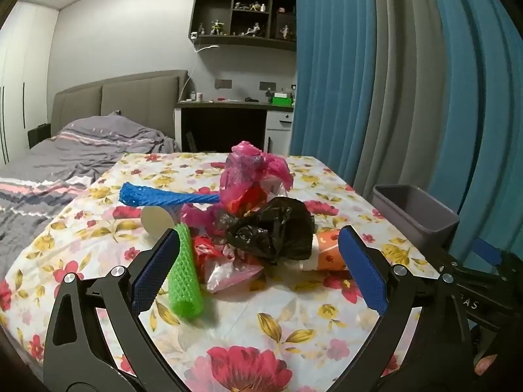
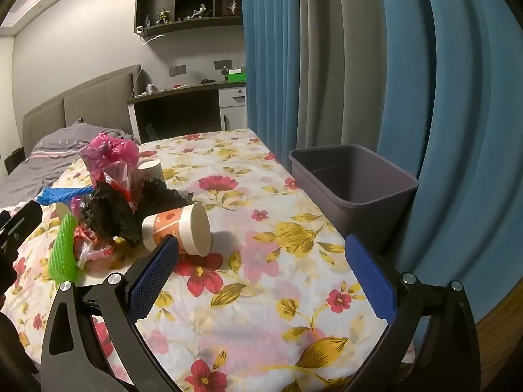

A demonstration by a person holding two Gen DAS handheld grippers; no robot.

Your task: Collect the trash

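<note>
— Since both tools sit nearest the lens, how do they stand?
— Wide apart, each of them. The left gripper (image 1: 258, 254) has its blue pads spread with nothing pressed between them; the green foam net (image 1: 184, 271) lies just beside its left pad, over the flowered tablecloth (image 1: 261, 326). The right gripper (image 2: 264, 271) is spread the same way above bare cloth, holding nothing.

— And the trash?
— Heaped a little farther on, in the middle of the table. A crumpled black bag (image 1: 274, 228) sits at the front of the heap, a red-and-clear wrapper (image 1: 215, 261) below it, and an orange paper cup (image 2: 178, 228) lies on its side, touching the black bag, its open mouth toward the right gripper.

— Behind that?
— A blue foam net (image 1: 166, 194), a pink bag (image 1: 251, 170) piled on top, and a second cup (image 2: 152, 170) standing upright.

— The bin?
— A grey bin (image 2: 353, 183) stands off the table's right edge, against the blue curtain (image 2: 441, 98). A bed (image 1: 65, 160) lies farthest left.
</note>
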